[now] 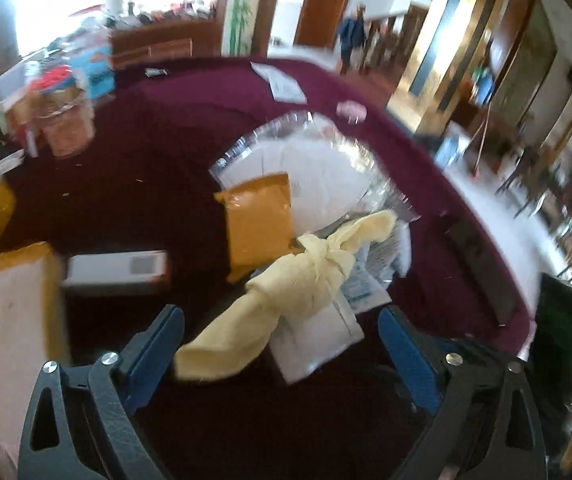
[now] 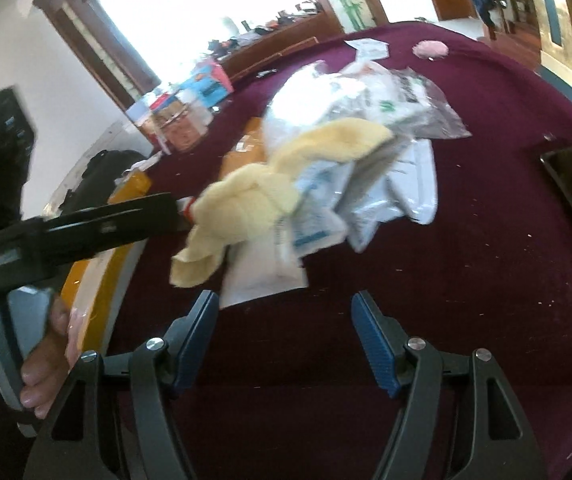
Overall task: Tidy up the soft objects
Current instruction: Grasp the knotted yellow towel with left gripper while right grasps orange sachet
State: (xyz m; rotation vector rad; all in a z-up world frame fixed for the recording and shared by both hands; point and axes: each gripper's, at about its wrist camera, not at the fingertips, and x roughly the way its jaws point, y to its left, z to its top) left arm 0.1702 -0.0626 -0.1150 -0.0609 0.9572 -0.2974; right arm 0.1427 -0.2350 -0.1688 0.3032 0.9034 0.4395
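Observation:
A pale yellow knotted cloth (image 1: 286, 292) lies on a pile of white and clear plastic packets (image 1: 317, 168) on the dark red tablecloth (image 1: 146, 184). My left gripper (image 1: 282, 344) is open, its blue pads on either side of the cloth's near end, not touching it. In the right wrist view the same cloth (image 2: 254, 196) rests on the packets (image 2: 365, 120), and the left gripper (image 2: 126, 216) reaches in from the left beside it. My right gripper (image 2: 286, 336) is open and empty, just short of the pile.
An orange padded envelope (image 1: 258, 224) leans on the pile. A white box (image 1: 118, 268) and a large orange-edged parcel (image 1: 10, 320) lie to the left. Boxes and jars (image 1: 66, 120) stand at the far left. A pink soft item (image 2: 431, 49) lies far back.

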